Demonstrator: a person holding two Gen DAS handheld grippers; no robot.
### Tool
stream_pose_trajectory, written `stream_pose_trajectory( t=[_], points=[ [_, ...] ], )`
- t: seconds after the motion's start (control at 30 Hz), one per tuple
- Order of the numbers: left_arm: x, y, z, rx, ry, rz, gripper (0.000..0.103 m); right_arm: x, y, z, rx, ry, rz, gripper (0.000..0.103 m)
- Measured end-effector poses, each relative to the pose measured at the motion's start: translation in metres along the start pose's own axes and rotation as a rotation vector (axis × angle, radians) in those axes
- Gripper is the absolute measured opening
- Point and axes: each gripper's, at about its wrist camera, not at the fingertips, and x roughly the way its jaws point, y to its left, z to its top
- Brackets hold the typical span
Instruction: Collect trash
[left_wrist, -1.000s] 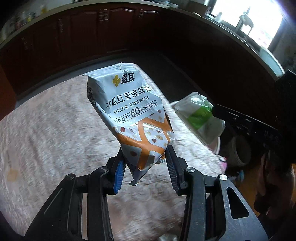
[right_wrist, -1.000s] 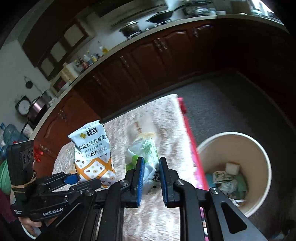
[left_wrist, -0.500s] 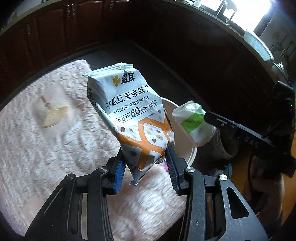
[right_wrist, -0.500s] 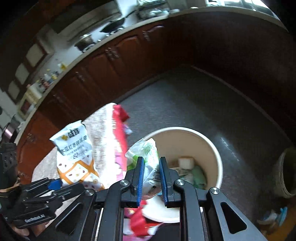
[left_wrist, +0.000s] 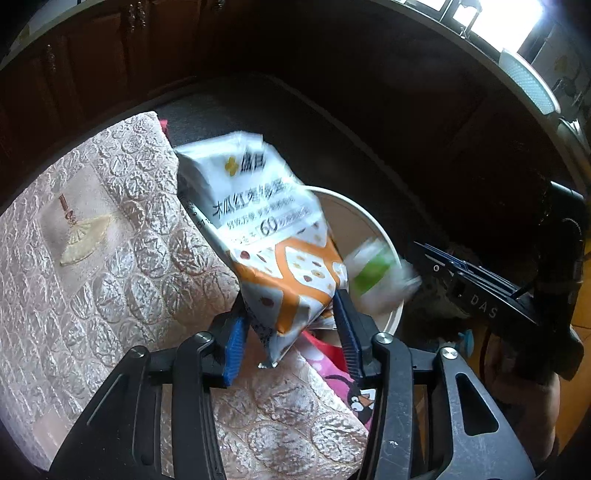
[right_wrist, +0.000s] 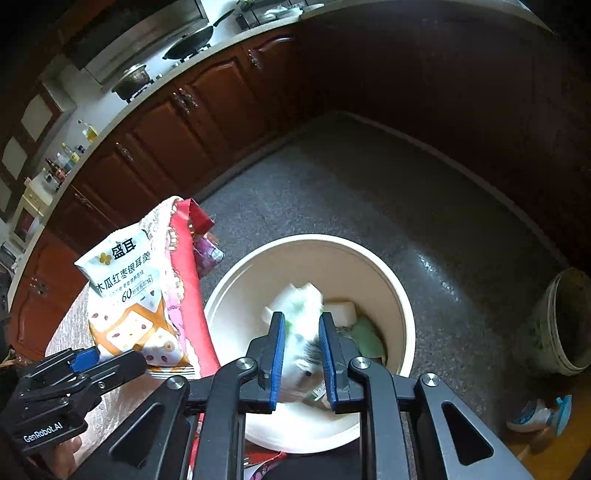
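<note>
Dropping trash over the bin (right_wrist: 400, 306) beside the table edge.

Right gripper (right_wrist: 302, 356): jaws parted, released; the blurred green-and-white wrapper (right_wrist: 301, 314) sits loose between the fingers, above the bin's opening. Left gripper (left_wrist: 290, 338): jaws spread apart, with the pouch (left_wrist: 273, 236) between them, tilted, its lower corner hanging free; whether either pad touches it, cannot tell. Pouch position: over the quilted table cover (left_wrist: 110, 258) edge, just beside the bin rim.

Glossy plastic snack pouch (left_wrist: 266, 229), quilted satin-sheen tablecloth (left_wrist: 110, 266), smooth cream bin (right_wrist: 369, 266), speckled stone floor (right_wrist: 369, 184).
</note>
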Motion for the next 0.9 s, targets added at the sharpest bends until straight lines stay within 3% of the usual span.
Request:
stream_pose_trajectory(
  t=[0.1,0.23,0.53,0.63,0.9],
  points=[
    [0.000,0.003,-0.003,-0.002,-0.005,-0.001,0.061,0.005,-0.003,0.000,0.014,0.006,-0.006,0.023],
    [-0.006,0.007,-0.008,0.003,-0.014,0.008,0.064,0.003,-0.002,-0.004,0.020,0.005,-0.013,0.039],
    [-0.032,0.010,-0.019,0.012,-0.086,0.049,0.068,-0.022,0.017,-0.013,-0.014,-0.052,-0.036,0.051],
    [-0.047,0.011,-0.024,0.017,-0.136,0.074,0.069,-0.032,0.029,-0.016,-0.033,-0.085,-0.048,0.063],
    [-0.102,0.019,-0.038,0.010,-0.312,0.116,0.068,-0.069,0.059,-0.024,-0.081,-0.190,-0.070,0.065]
  ],
)
